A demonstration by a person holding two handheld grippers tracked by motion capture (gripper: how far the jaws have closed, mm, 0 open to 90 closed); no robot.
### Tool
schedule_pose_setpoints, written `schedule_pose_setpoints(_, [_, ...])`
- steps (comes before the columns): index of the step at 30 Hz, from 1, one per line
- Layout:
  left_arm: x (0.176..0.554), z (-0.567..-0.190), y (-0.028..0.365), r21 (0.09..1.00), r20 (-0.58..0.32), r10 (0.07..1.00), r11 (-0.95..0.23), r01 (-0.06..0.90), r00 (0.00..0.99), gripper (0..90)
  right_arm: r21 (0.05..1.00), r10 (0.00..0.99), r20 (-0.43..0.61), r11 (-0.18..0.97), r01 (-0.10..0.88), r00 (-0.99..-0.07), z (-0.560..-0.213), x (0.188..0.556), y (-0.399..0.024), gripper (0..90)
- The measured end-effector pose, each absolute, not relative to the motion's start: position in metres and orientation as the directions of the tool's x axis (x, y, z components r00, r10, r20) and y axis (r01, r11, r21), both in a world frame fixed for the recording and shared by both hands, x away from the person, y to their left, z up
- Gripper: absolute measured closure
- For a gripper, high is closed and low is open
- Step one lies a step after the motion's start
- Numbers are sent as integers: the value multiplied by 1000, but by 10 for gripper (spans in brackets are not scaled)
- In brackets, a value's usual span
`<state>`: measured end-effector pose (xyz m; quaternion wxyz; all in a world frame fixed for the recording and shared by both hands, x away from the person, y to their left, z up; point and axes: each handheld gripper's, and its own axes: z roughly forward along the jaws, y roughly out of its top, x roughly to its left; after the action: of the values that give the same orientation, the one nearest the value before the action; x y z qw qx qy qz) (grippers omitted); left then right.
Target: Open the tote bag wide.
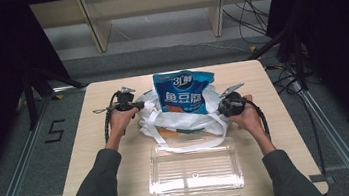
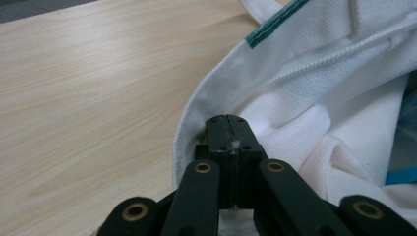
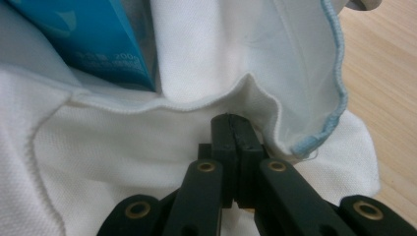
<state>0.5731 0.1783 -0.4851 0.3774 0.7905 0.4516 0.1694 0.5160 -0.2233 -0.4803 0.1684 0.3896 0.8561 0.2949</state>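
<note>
We have the white cloth bag point(image 1: 185, 119) in the middle of the table point(image 1: 93, 153), with the blue snack packet point(image 1: 185, 92) standing up out of its mouth and a clear plastic tray point(image 1: 195, 170) lying empty just in front of it. Both tools are on the bag now. On our left, the left tool point(image 1: 138, 105) has its jaws pressed together on the rim hem, and the left gripper view shows a wisp of white fabric caught between the black jaws, so we read that as a pinch on the cloth. On our right, the right tool point(image 1: 221, 106) is clamped too, jaws tight on a fold of the bag's edge near the pale blue trim point(image 3: 334, 118), with the packet's corner point(image 3: 98, 44) just above.

The step, as we judge it, is to spread the mouth so the packet comes free. We'd pull the two rims apart evenly and low, keeping both pinches on the hem rather than on loose inner cloth, which could slip out. The white straps point(image 1: 193, 143) trail towards the tray, so we'd watch that they don't drag it. If the packet leans, ease off one side rather than tug harder.
</note>
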Motion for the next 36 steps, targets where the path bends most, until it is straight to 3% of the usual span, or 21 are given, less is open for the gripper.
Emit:
schedule_pose_setpoints(9, [549,-452,177,829,-99,808,-256,497,581,808,713,772,-15,454,535,-636,-436,503,-231,808])
schedule_pose_setpoints(12, [537,-444,175,834,-80,783,-287,472,617,781,758,768,-16,426,493,-640,-423,499,-233,737])
schedule_pose_setpoints(15, [527,-436,176,853,-113,774,-246,460,623,730,775,763,-12,415,476,-646,-409,493,-234,645])
schedule_pose_setpoints(21, [504,-427,183,831,-174,764,-224,509,621,557,785,754,2,406,468,-657,-396,486,-233,489])
schedule_pose_setpoints(26, [474,-421,189,831,-143,762,-255,495,632,452,783,755,12,400,476,-655,-391,483,-232,443])
schedule_pose_setpoints(36, [430,-426,194,815,-116,754,-300,496,646,355,780,741,12,413,470,-671,-392,482,-228,390])
